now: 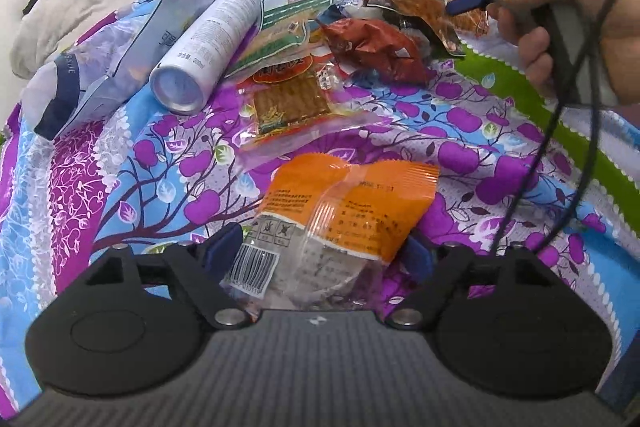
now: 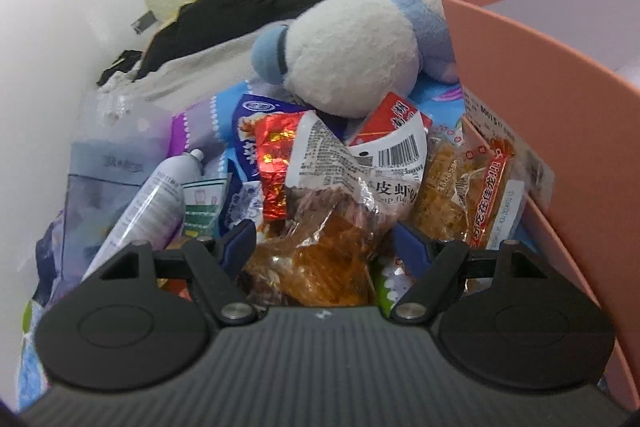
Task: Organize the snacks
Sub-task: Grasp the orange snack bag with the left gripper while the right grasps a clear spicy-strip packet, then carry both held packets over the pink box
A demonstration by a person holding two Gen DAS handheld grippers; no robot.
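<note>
Reaching for two snacks at once, judging by how both tools sit over packets on the flowered bedsheet [image 1: 500,147], with neither packet lifted yet

Left gripper [image 1: 320,247], low centre of the left wrist view: spread wide around the orange packet [image 1: 352,203], one blue fingertip [image 1: 224,247] just beside the barcoded clear end, the other at the packet's right edge; no squeeze visible in the wrapper, so counted as open with the packet between. Packet lying flat on the sheet, apart from the main pile higher in the frame

Right gripper [image 2: 326,247], low centre of the right wrist view: also spread, straddling a clear bag of brown-orange snack [image 2: 320,259] that fills the gap; hard to say whether the pads touch the film, though no pinch shows. Seen again in the upper right of the left wrist view, held by a hand [image 1: 560,39] and nosing into the heap of wrappers

Around it: red foil packet [image 2: 276,155], barcoded red-and-white wrapper [image 2: 396,143], twin packs of orange strips [image 2: 472,183] leaning against the pink box [image 2: 560,107] on the right edge. Also in the pile but not snacks: spray can [image 1: 204,47], tissue pack [image 1: 132,39], plush toy [image 2: 352,63]

Next, probably: closing on the crinkly film near the packet's middle, gently enough not to crush the contents, then carrying each to the pink box, likely the destination
</note>
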